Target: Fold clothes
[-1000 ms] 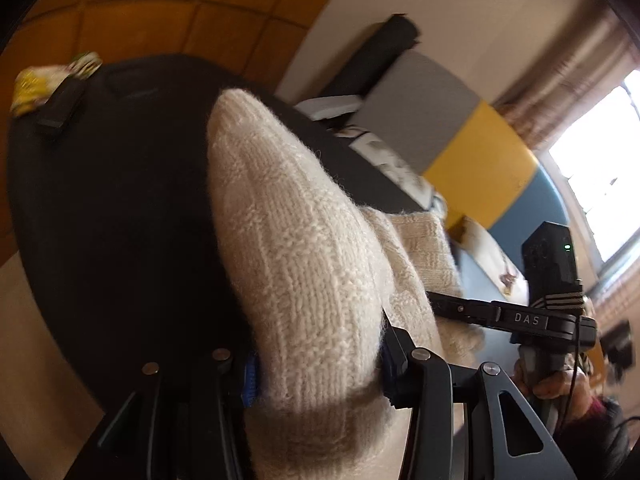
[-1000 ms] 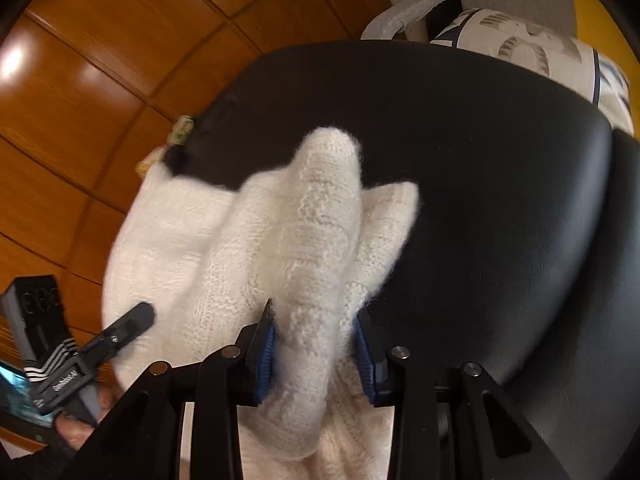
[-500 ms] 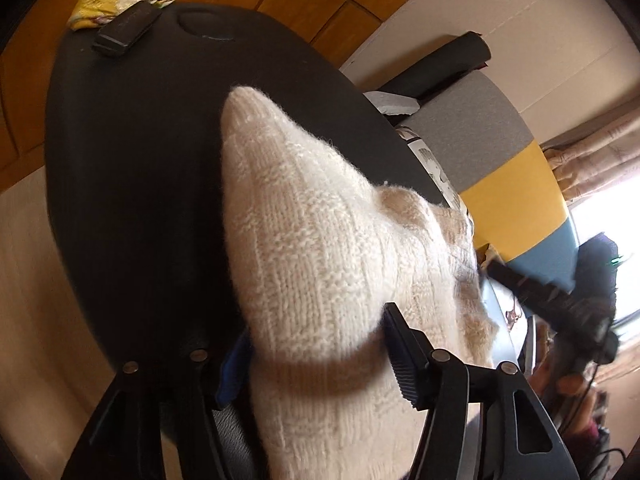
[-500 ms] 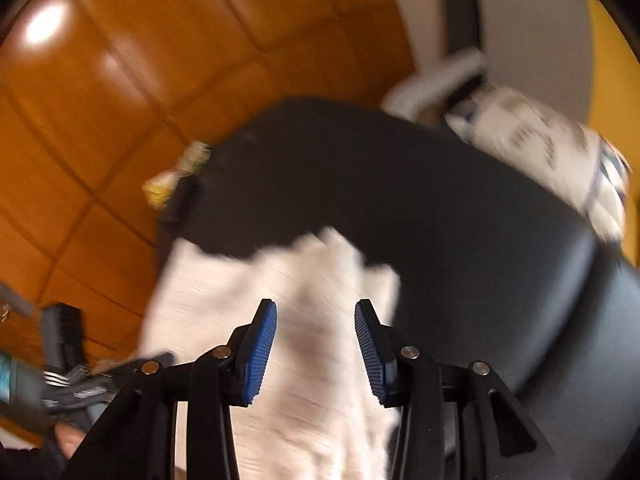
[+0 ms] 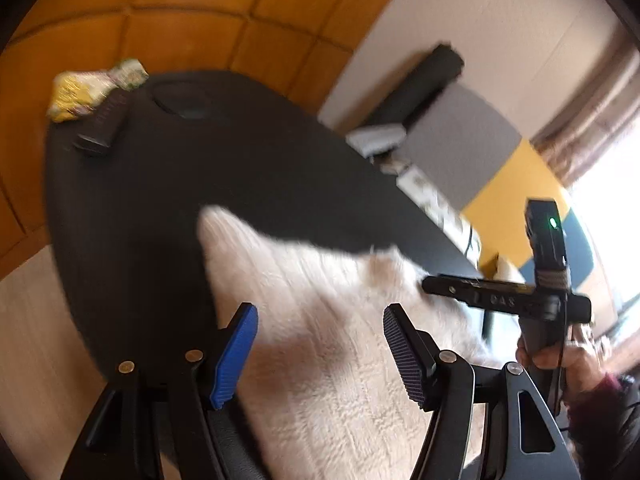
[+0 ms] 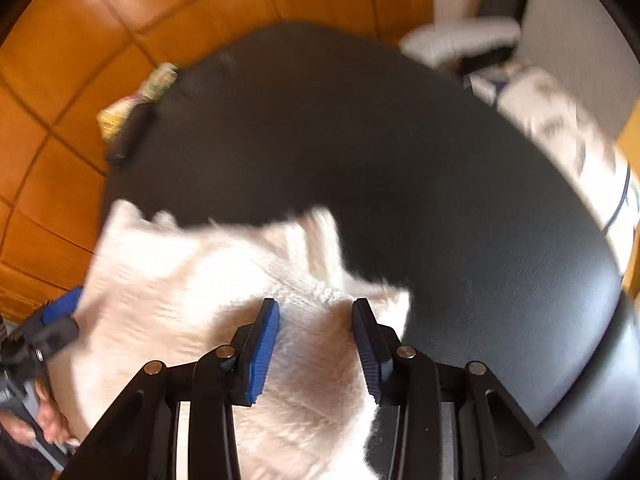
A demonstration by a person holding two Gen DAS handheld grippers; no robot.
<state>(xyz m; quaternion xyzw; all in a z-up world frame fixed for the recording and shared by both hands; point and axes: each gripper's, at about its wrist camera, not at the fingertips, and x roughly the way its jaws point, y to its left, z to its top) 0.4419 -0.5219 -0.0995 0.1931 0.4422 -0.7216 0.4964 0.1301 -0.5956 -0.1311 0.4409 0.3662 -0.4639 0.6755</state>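
A cream knitted sweater [image 5: 320, 320] lies on the black table [image 5: 160, 200]; it also shows in the right wrist view [image 6: 200, 300]. My left gripper [image 5: 320, 348] is open above the sweater and holds nothing. My right gripper [image 6: 316, 344] is open above the sweater's right part, also empty. The right gripper shows in the left wrist view [image 5: 500, 300], at the sweater's far side. The left gripper's blue fingertip [image 6: 60, 308] shows at the left edge of the right wrist view.
A black remote [image 5: 102, 128] and a yellow patterned cloth [image 5: 88, 88] lie at the table's far edge, by the orange padded wall [image 5: 200, 12]. A grey and yellow sofa [image 5: 480, 152] with a patterned cushion [image 6: 568, 140] stands beyond the table.
Both grippers held bunched sweater between their fingers a second ago. Both have opened and let go; the sweater now lies flat on the table below them.
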